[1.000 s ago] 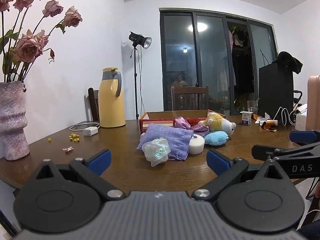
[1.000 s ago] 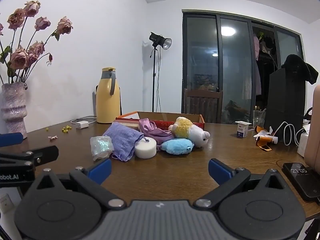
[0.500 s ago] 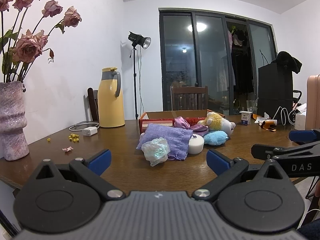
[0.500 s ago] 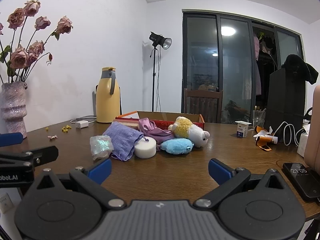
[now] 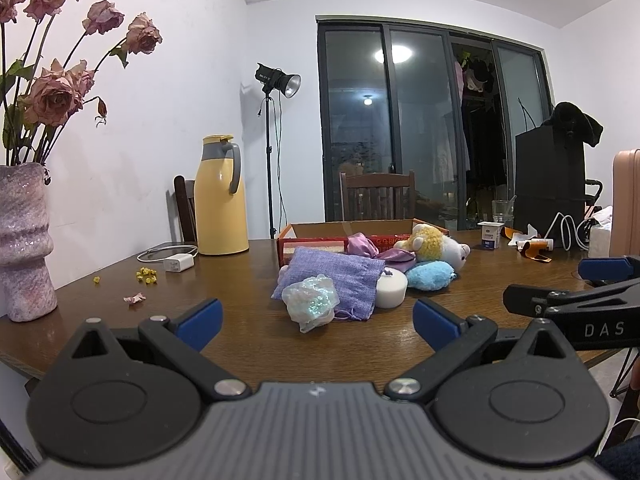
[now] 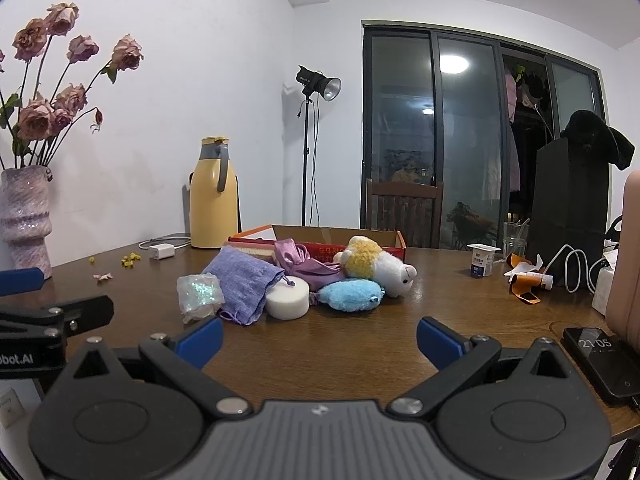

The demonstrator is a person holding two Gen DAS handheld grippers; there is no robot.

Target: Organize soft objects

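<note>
Facing the wooden worktop (image 6: 360,344), we see a yellow jug (image 6: 211,194), vase (image 6: 25,216) and phone (image 6: 604,360) around soft toys (image 6: 356,276) piled before a cardboard box (image 6: 340,236). Left gripper (image 5: 316,318) and right gripper (image 6: 320,338) hover near, spread wide, empty.

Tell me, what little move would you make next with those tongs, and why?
Probably ease the left tongs forward toward the shiny crinkly pouch. Both tongs are open and empty, well short of the pile; that pouch lies nearest, in front of the purple bag, with the cardboard box waiting behind.
</note>
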